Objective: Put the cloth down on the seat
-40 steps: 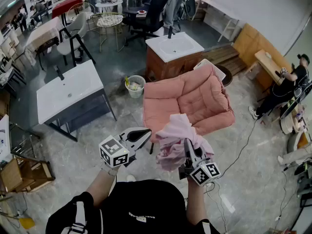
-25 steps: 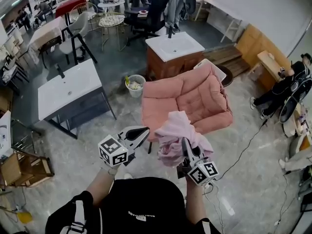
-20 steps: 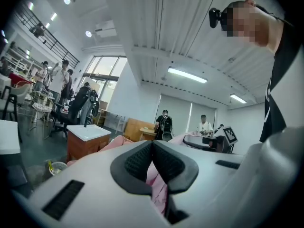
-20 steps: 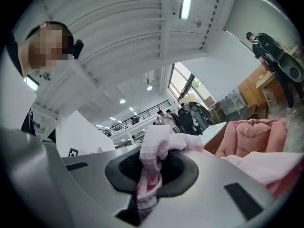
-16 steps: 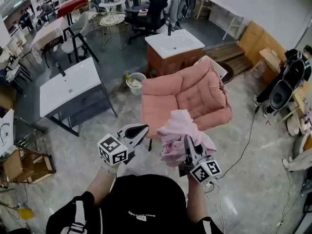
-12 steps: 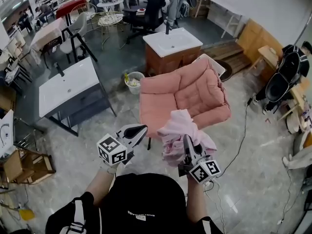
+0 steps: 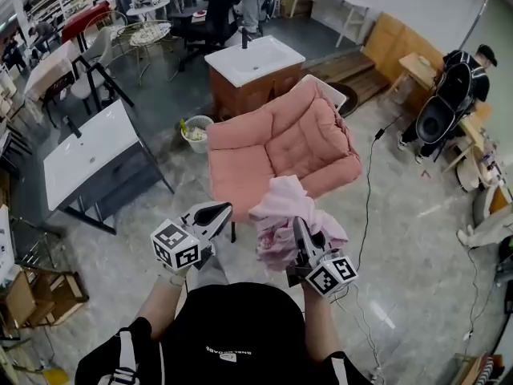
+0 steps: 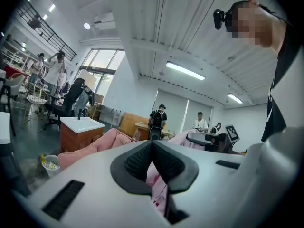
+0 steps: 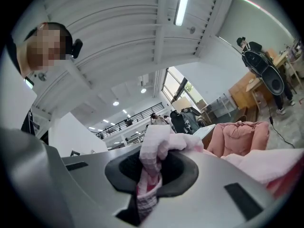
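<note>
Head view: the pink seat [image 7: 240, 171] has shifted left as I approach. My right claw [image 7: 298, 227] stays clamped on the bunched cloth [image 7: 276, 203], short of its front edge. My left claw [image 7: 216, 210] is closed and empty.

light: bright, ceiling tubes [image 8: 185, 71] | shadows: soft | edges: fisheye-warped, dark

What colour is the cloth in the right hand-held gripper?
Pale pink, waffle-textured cloth; best in the right gripper view.
</note>
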The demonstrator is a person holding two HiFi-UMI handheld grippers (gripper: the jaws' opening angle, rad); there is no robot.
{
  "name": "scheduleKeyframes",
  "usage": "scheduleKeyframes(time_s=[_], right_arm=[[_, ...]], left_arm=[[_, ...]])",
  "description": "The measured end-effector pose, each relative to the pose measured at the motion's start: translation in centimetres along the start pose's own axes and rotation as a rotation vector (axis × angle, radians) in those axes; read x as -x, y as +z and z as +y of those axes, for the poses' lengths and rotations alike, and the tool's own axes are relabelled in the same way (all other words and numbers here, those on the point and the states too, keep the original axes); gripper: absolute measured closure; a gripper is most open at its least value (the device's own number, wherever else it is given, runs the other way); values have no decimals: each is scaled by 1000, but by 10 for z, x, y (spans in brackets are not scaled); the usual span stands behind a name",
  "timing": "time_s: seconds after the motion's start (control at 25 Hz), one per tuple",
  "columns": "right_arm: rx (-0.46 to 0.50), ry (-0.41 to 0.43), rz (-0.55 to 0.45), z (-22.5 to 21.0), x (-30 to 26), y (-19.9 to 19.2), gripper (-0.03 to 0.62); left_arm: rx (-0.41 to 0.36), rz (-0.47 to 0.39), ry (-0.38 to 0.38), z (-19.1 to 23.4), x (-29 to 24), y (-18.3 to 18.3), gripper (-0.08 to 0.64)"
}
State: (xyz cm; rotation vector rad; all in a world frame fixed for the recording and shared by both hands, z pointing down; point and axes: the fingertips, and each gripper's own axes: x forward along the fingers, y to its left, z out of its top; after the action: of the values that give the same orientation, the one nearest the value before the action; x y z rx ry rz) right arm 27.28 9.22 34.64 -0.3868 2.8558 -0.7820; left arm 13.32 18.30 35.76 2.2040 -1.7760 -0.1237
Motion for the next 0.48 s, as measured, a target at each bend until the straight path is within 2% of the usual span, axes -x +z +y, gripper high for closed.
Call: scheduleKeyframes(time_s=[0.48], right_arm=[[5, -141, -42, -24, -17, 3, 525]], left_arm=[[35, 47, -155, 32, -49, -1, 546]])
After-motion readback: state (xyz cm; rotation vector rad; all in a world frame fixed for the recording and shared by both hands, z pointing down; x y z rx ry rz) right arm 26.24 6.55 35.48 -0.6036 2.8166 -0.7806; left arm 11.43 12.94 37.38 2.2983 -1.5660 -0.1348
